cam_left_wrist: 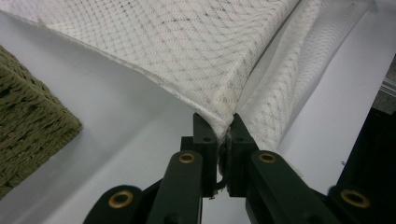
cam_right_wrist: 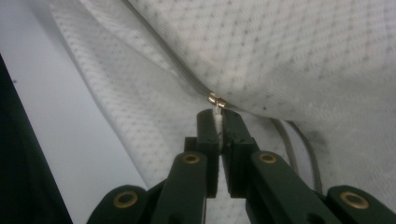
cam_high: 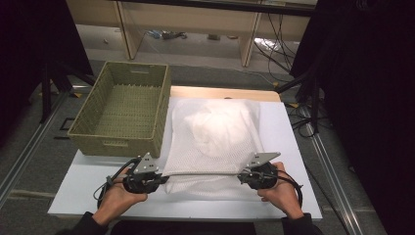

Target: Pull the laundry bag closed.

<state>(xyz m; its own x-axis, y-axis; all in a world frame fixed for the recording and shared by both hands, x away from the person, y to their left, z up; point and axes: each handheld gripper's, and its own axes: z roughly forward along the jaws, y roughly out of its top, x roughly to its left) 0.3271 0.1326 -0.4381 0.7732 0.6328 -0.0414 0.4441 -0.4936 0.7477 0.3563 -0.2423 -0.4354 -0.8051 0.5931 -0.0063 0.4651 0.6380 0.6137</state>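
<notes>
A white mesh bag with something white bundled inside lies on the white table. My left gripper is shut on the bag's near left corner, and the fabric is pinched between the jaws. My right gripper is shut on the white tab of the zipper pull at the near right end, as the right gripper view shows. The bag's near edge runs taut and slightly lifted between the two grippers. The zipper track leads away from the pull.
A green woven basket stands with nothing in it at the table's back left, touching the bag's left side; its corner shows in the left gripper view. Bare table lies left of my left hand. Dark stands and cables flank the table.
</notes>
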